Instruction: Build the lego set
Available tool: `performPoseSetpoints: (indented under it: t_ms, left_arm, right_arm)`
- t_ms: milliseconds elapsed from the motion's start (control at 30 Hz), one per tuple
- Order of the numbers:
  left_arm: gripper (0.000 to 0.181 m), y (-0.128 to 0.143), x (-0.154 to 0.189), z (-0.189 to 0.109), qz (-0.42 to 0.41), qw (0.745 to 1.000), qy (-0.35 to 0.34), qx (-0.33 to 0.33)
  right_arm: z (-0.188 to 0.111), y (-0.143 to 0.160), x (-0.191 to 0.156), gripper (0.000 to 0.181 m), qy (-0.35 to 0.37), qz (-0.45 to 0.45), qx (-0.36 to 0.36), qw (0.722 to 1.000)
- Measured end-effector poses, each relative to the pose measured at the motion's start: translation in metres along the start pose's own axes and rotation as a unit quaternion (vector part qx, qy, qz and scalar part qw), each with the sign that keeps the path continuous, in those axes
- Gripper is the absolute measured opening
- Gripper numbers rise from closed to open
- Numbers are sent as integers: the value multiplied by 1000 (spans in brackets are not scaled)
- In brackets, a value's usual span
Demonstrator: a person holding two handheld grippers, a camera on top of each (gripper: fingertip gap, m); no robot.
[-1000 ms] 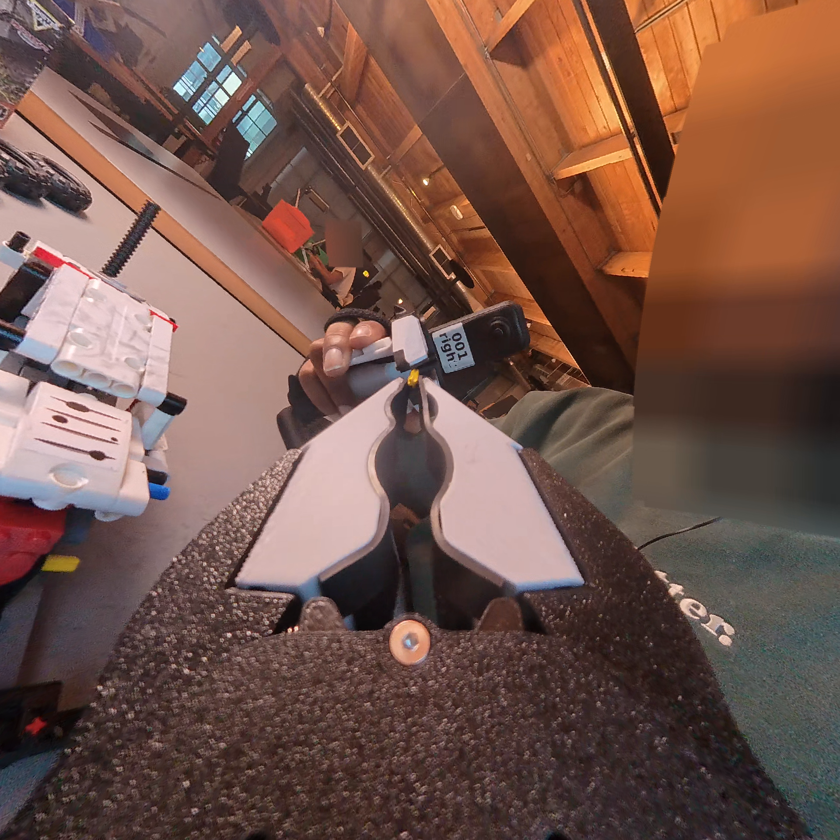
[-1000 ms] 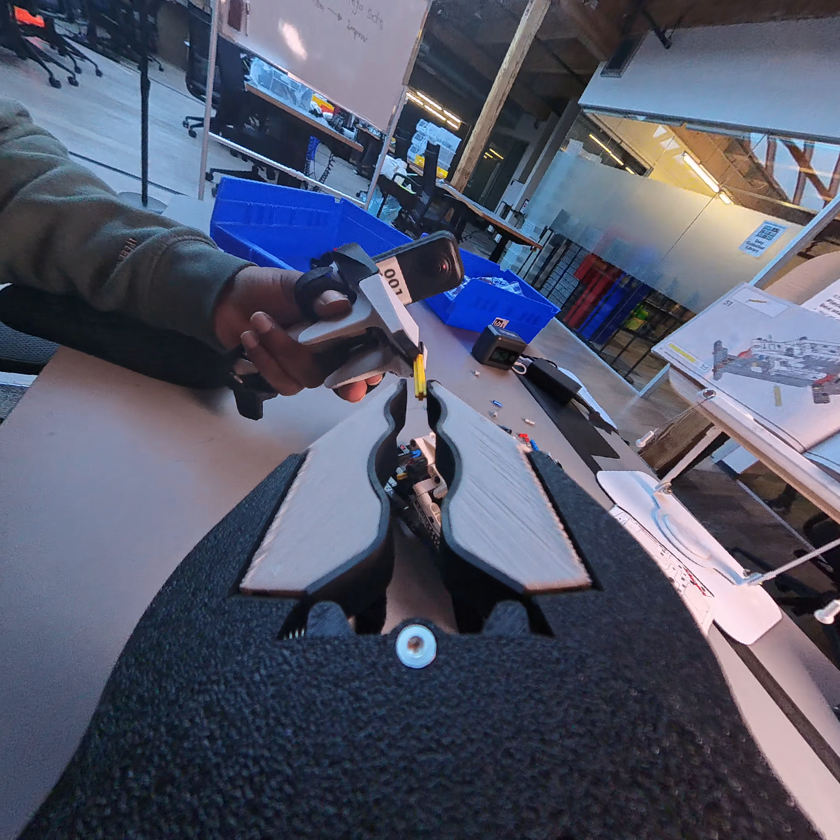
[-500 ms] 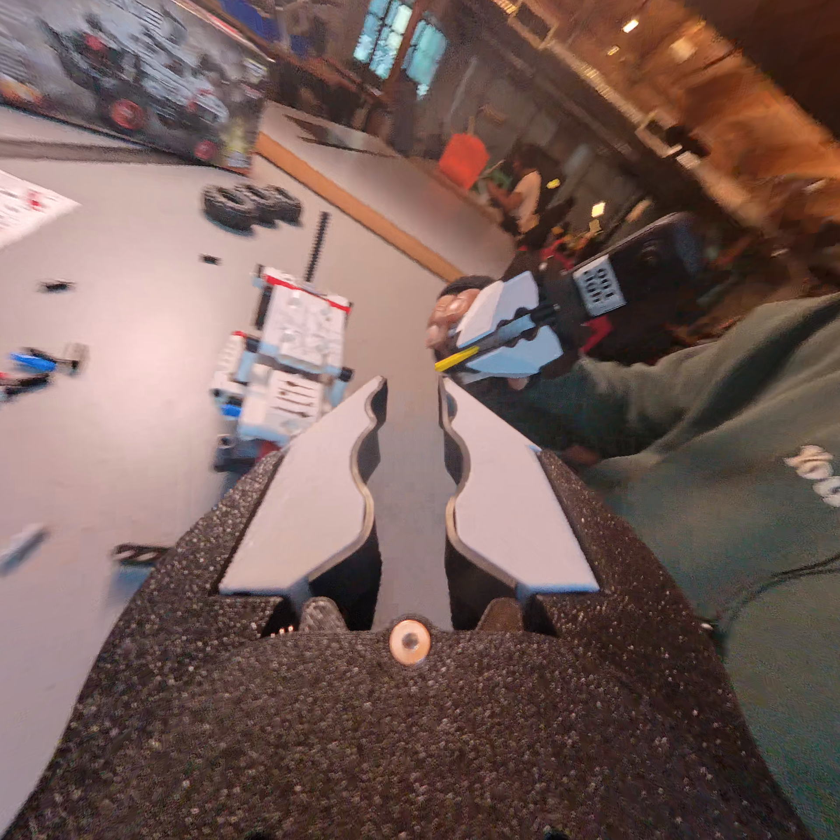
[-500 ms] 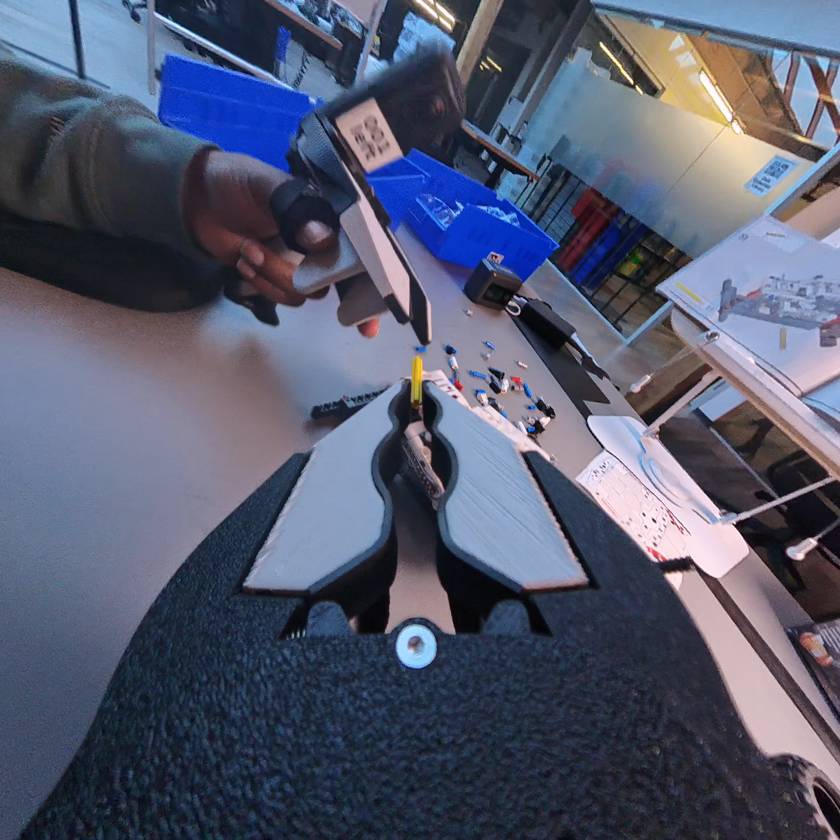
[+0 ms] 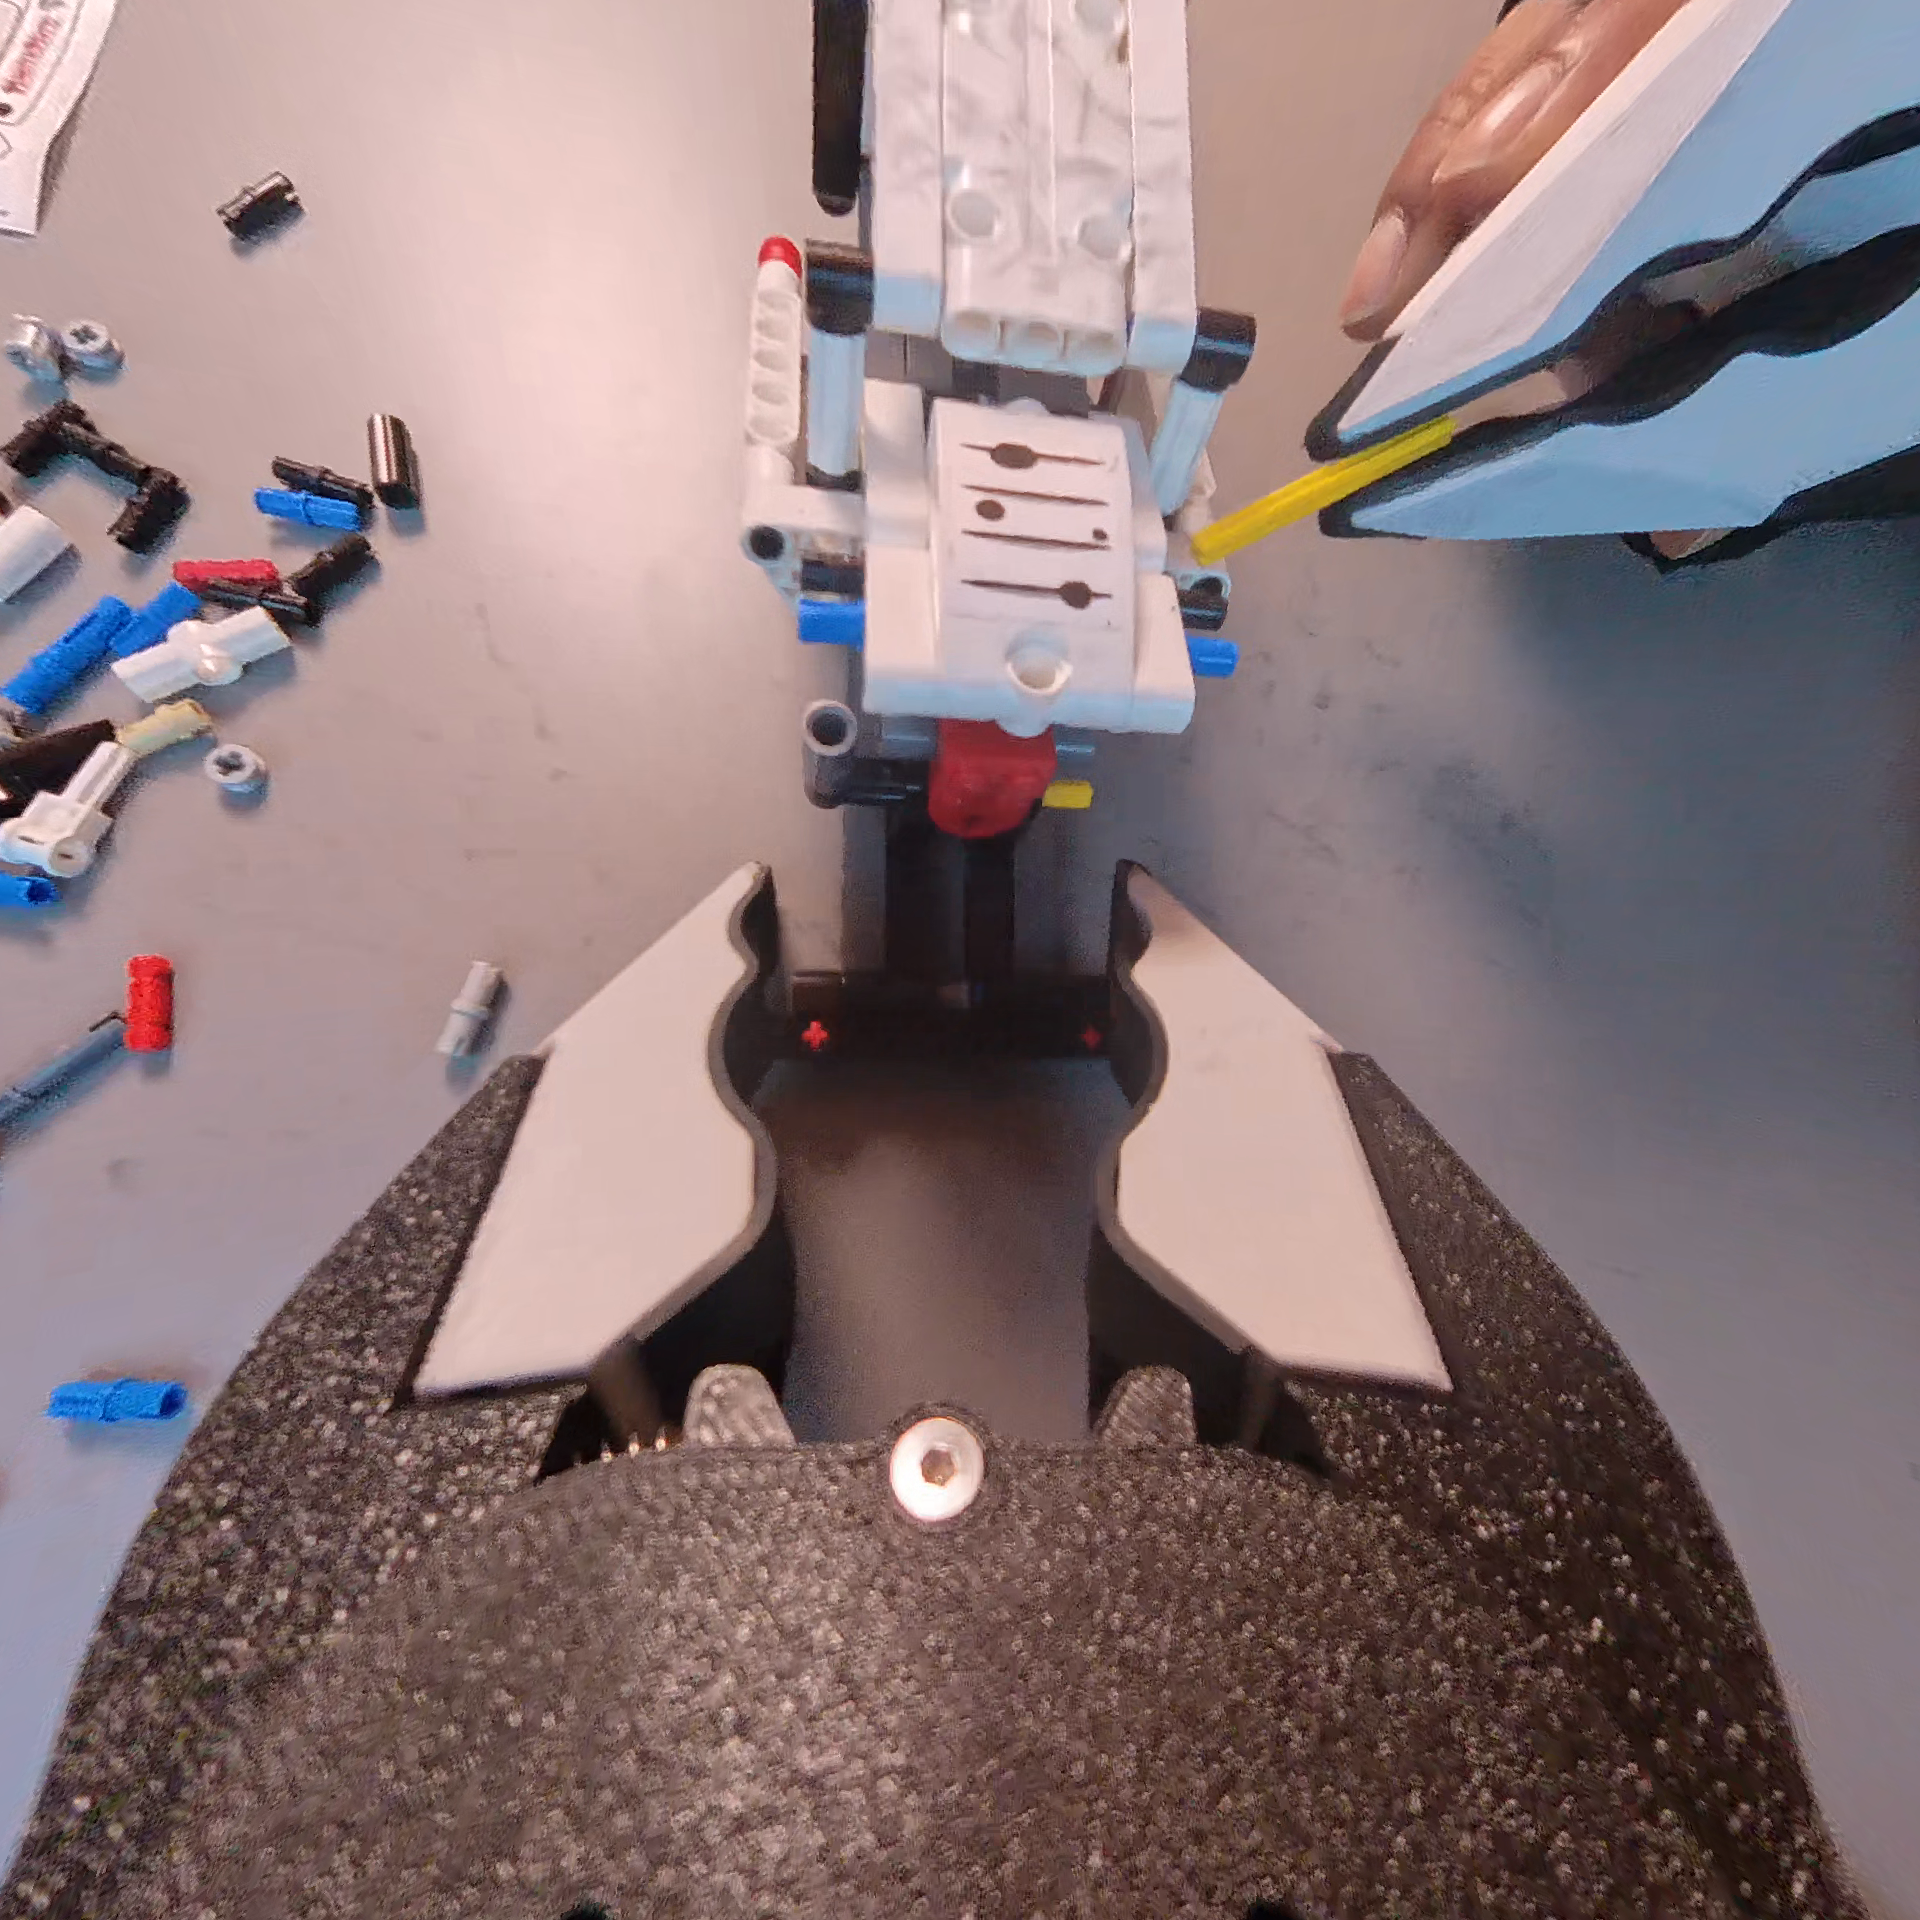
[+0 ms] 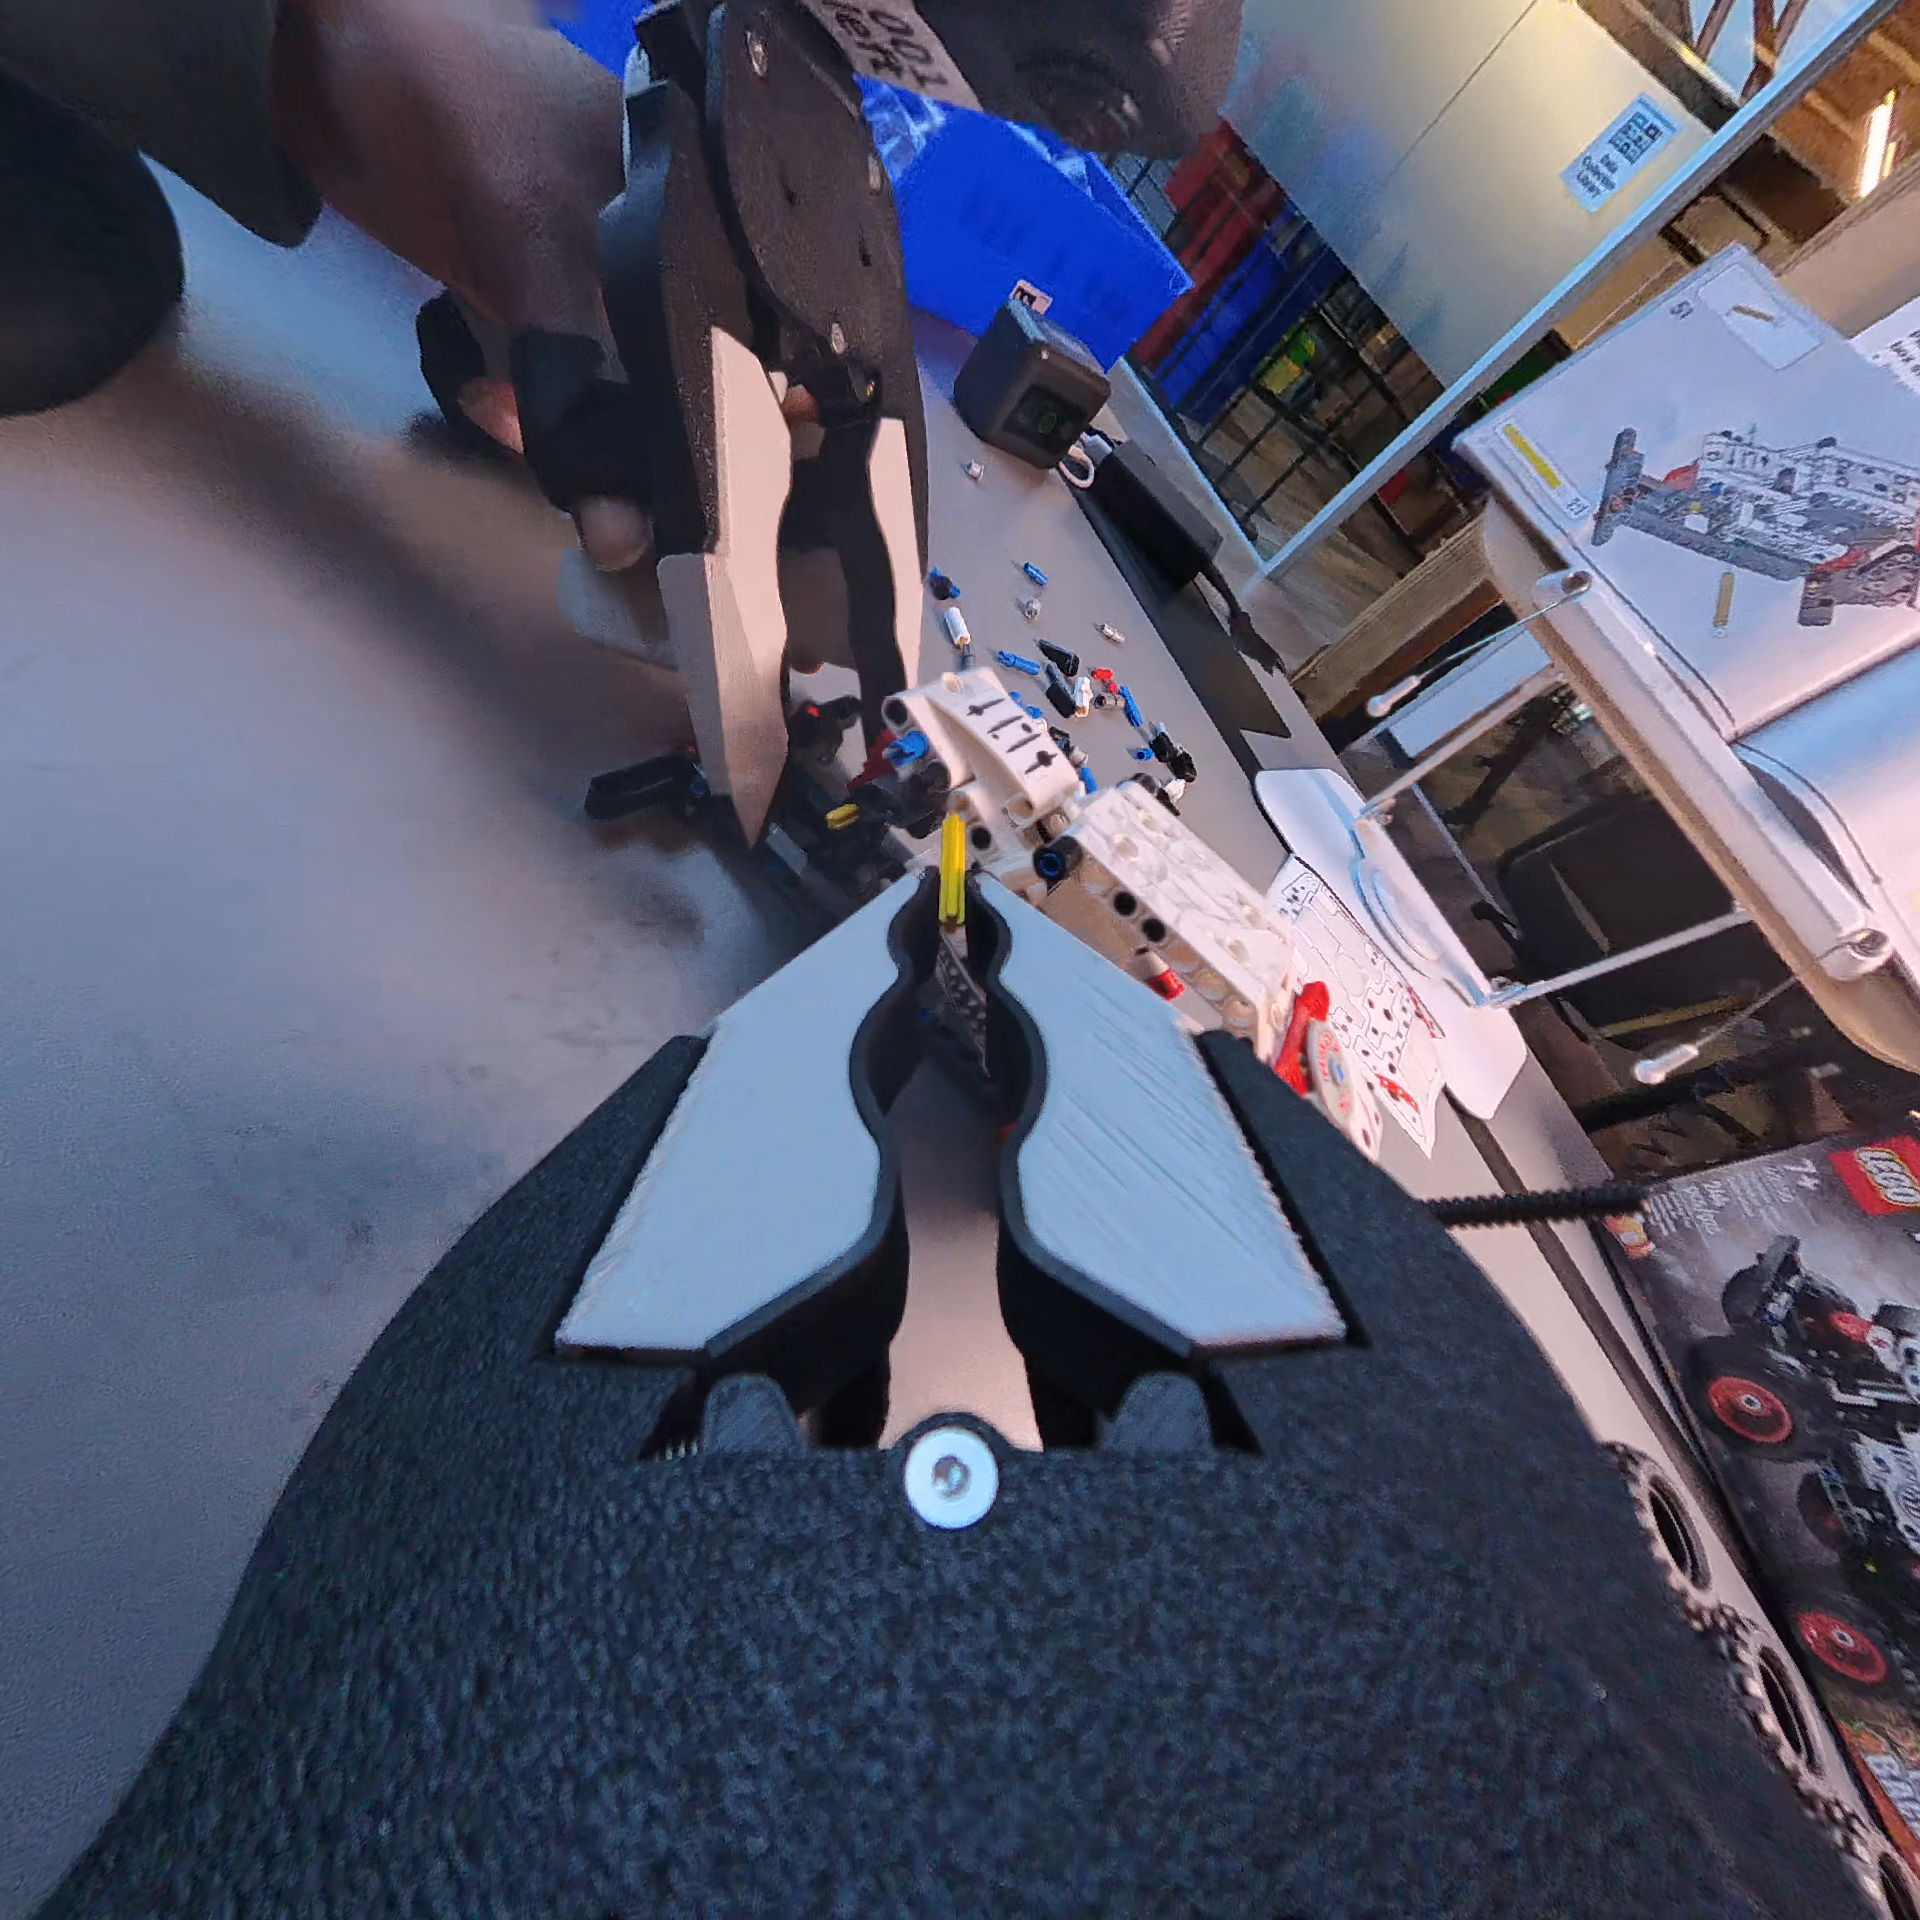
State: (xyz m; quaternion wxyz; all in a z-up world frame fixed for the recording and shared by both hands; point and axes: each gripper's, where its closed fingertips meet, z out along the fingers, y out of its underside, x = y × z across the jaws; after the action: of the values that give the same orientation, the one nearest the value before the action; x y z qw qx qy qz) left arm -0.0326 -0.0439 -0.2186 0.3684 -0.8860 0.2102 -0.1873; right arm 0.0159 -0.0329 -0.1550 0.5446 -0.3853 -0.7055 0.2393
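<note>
The white Lego truck body (image 5: pixel 1023 540) lies on the grey table (image 5: pixel 1558 935), its black front crossbar (image 5: pixel 945 1023) nearest me. My left gripper (image 5: pixel 940 904) is open and points down, its jaws on either side of that crossbar; I cannot tell if they touch it. My right gripper (image 6: pixel 951 899) is shut on a thin yellow axle (image 6: pixel 951 868). In the left wrist view the right gripper (image 5: pixel 1335 483) comes in from the upper right and the axle (image 5: pixel 1314 488) has its tip at the model's right side. The right wrist view shows the left gripper (image 6: pixel 821 769) over the model (image 6: pixel 1101 862).
Several loose small pieces (image 5: pixel 156 623) lie left of the model. In the right wrist view an instruction booklet (image 6: pixel 1714 468) sits on a stand, with the set's box (image 6: pixel 1808 1351), black tyres (image 6: pixel 1662 1538), a sticker sheet (image 6: pixel 1361 1018), blue bins (image 6: pixel 997 218) and a black device (image 6: pixel 1029 384). There is about 9 cm between the tips of the two grippers.
The left gripper let go of the yellow axle, swung down over the model and opened wide around its black end. The right gripper kept the axle and carried it to the model's side.
</note>
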Motion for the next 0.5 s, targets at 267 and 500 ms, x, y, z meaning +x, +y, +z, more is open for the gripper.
performPoseSetpoints:
  t_ms: [267,500]
  left_arm:
    - [55,3,15,6,-12,999,-44,-9]
    - [55,0,39,11,-40,999,-11,-9]
  right_arm:
    - [1,5,0,4,14,-12,-8,1000]
    - [-15,8,1,4,38,-29,-15,999]
